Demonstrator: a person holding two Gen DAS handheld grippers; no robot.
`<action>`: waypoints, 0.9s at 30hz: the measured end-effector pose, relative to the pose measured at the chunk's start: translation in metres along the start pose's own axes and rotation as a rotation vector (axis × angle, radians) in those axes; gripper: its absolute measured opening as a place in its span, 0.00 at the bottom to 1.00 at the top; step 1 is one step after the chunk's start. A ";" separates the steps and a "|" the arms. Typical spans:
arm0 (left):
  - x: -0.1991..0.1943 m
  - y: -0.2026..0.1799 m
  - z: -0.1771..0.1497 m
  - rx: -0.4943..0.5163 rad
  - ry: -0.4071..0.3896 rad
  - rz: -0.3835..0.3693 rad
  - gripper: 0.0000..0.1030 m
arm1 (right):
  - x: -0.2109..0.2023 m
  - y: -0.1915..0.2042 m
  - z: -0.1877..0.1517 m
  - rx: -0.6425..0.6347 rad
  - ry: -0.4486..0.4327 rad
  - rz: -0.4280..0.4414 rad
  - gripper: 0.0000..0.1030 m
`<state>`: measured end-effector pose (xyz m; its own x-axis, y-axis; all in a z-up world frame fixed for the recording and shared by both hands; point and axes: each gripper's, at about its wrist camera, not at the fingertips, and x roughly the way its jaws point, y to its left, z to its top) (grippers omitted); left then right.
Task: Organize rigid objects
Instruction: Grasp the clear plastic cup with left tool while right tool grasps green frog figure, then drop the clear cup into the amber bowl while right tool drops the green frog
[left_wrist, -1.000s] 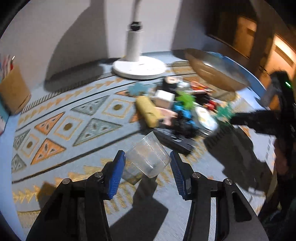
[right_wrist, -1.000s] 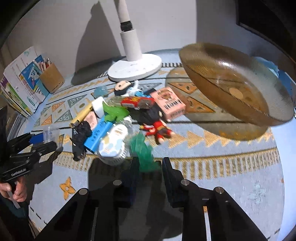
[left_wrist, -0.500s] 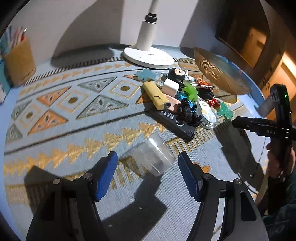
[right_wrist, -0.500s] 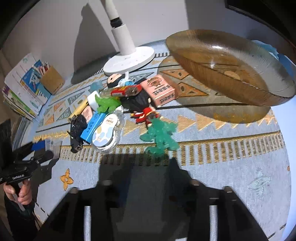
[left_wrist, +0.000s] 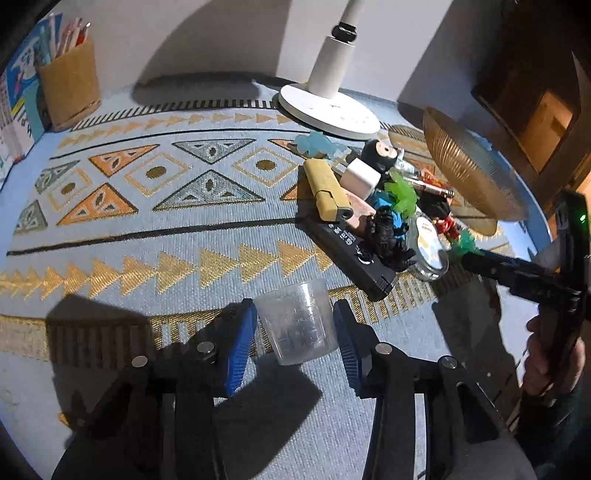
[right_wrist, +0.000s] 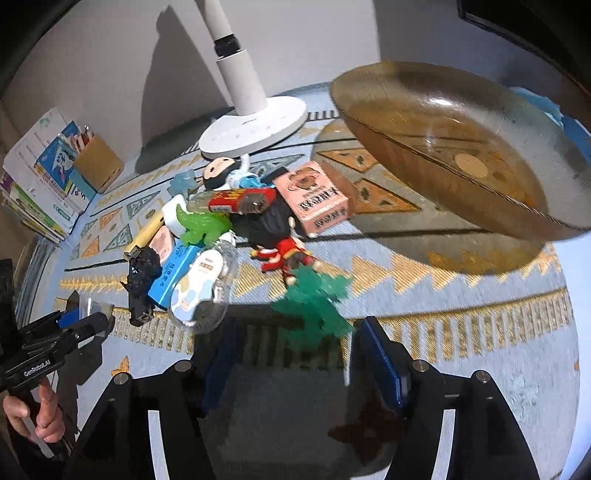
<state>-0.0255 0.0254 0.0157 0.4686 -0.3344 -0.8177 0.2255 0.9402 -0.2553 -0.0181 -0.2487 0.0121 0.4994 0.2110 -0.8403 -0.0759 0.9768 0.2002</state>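
Left gripper (left_wrist: 295, 339) fingers closing round clear cup (left_wrist: 297, 321) on counter, not pinching yet. Right gripper (right_wrist: 295, 354) fingers spread by green toy (right_wrist: 312, 306). Next: squeeze cup softly, lift.

The left tongs (right_wrist: 86, 319) read "GenRobot.AI".

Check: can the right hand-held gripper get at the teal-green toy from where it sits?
Probably yes. The teal-green toy lies just ahead of the open right hand-held gripper, at the pile's near edge, with nothing between.
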 end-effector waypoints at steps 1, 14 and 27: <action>-0.001 0.000 0.000 -0.001 -0.010 -0.006 0.39 | 0.003 0.003 0.001 -0.011 -0.001 -0.030 0.52; -0.035 -0.051 0.014 0.134 -0.129 -0.082 0.39 | -0.038 0.001 -0.010 -0.027 -0.106 -0.061 0.37; -0.047 -0.242 0.137 0.494 -0.291 -0.177 0.39 | -0.174 -0.067 0.060 0.111 -0.388 -0.173 0.37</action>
<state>0.0148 -0.1951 0.1867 0.5868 -0.5527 -0.5917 0.6593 0.7504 -0.0471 -0.0478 -0.3527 0.1754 0.7854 -0.0048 -0.6190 0.1196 0.9823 0.1441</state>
